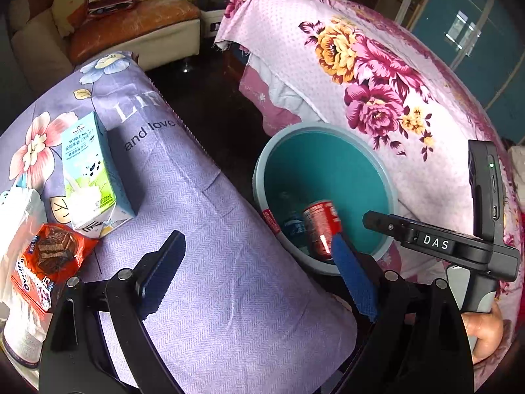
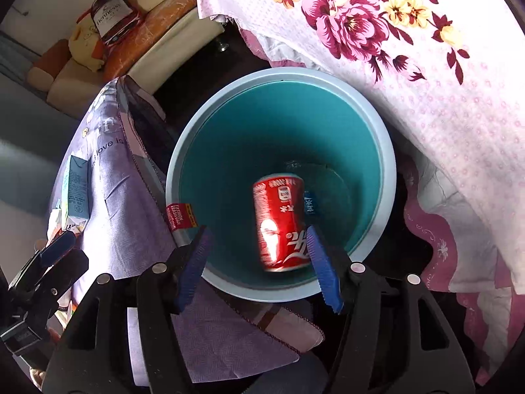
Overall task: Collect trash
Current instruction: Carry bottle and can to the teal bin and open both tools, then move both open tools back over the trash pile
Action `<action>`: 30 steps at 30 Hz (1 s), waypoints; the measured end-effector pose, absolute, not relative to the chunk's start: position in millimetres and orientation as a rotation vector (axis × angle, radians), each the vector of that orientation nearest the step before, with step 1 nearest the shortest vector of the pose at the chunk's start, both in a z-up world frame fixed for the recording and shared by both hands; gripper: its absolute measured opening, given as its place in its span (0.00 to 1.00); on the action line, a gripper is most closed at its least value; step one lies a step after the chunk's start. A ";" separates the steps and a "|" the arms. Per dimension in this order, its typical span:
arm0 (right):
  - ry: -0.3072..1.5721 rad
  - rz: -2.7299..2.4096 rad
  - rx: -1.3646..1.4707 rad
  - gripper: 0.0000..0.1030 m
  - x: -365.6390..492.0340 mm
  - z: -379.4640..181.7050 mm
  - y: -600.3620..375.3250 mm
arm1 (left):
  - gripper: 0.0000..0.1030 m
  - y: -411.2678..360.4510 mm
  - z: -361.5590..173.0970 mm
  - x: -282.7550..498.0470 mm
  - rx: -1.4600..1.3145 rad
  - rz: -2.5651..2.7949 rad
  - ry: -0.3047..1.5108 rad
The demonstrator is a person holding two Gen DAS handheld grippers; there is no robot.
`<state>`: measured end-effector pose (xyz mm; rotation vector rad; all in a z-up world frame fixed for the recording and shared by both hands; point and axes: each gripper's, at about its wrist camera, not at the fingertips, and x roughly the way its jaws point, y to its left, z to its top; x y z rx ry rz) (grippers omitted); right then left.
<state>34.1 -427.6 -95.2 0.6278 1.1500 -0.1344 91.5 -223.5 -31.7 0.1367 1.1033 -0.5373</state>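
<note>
Trash bin (image 2: 377, 138) sits at twelve o'clock beneath the right gripper (image 2: 259, 262), whose jaws gape around the falling red can (image 2: 280, 223). Left gripper (image 1: 259, 272) hangs empty, jaws wide, milk carton (image 1: 95, 177) at ten o'clock, seemingly next.

Red can (image 2: 282, 223) tilted inside teal bin (image 2: 387, 164); milk carton (image 1: 95, 177) upright (snack packet (image 1: 52, 259) beside, seemingly flat).
</note>
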 end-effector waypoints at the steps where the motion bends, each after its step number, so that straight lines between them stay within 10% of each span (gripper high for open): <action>1: 1.145 -0.133 0.627 0.60 32.9 -91.7 -426.4 | 0.88 -218.7 -29.4 89.0 0.133 -0.532 1.099; 30: 1.149 0.081 0.320 0.77 26.2 -6.0 -249.8 | 0.89 31.4 2.9 33.7 -0.026 -0.259 0.993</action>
